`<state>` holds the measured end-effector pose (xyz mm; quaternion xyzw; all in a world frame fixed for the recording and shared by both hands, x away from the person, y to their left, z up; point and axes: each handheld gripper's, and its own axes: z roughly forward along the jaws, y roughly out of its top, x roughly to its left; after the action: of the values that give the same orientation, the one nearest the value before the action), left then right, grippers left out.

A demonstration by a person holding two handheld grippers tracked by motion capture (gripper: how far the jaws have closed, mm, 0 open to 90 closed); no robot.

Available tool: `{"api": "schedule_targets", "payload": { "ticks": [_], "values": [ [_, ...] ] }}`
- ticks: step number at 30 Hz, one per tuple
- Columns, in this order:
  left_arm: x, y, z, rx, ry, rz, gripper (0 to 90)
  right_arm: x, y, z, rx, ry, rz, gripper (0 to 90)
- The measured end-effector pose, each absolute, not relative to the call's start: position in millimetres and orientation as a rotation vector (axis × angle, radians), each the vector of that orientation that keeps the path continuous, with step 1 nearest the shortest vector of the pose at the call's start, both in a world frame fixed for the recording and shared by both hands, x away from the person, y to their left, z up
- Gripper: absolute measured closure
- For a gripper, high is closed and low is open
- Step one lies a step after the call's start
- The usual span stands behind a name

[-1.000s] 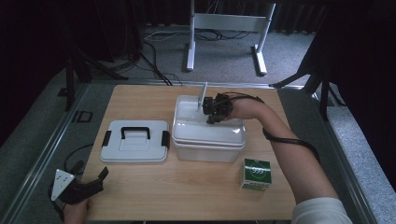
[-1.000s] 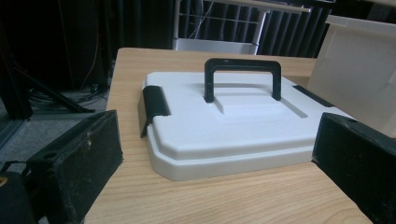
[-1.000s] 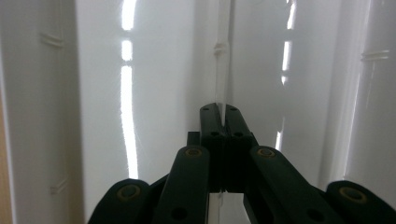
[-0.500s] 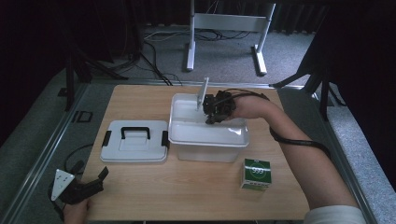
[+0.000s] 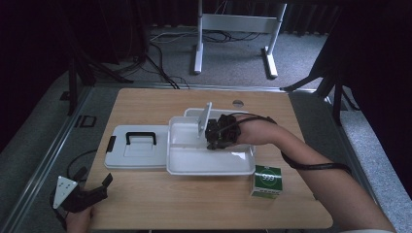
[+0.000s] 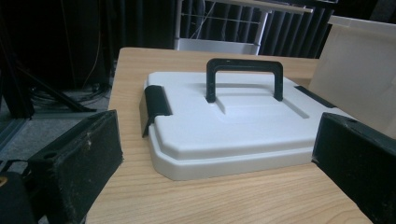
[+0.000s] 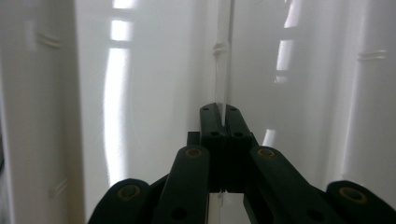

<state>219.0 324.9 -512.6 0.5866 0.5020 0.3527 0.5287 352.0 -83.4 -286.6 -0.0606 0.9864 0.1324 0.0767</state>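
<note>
Right gripper (image 5: 210,137) clamped on thin white panel (image 5: 204,120), centre of high view, over open white box (image 5: 209,154). Risk: panel slips or bends, pinch is at edge only. Left gripper (image 5: 99,187) wide, empty, lower left; lid (image 6: 233,128) ahead of it

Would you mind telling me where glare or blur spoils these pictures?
Right gripper view: bright window reflections streak the white box wall. Left gripper view: the lid is sharp, the near jaws soft. High view: dim surroundings, evenly lit table.
</note>
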Motion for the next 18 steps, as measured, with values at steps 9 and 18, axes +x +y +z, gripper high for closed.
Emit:
{"api": "schedule_targets", "payload": {
  "ticks": [9,18],
  "values": [
    [219,325,-513,1.396,1.201,0.844,1.5,318,-77,-302,-0.225,2.971,0.417,89.1],
    [219,325,-513,1.396,1.203,0.843,1.5,285,-65,-332,-0.248,3.013,0.369,89.1]
  ]
}}
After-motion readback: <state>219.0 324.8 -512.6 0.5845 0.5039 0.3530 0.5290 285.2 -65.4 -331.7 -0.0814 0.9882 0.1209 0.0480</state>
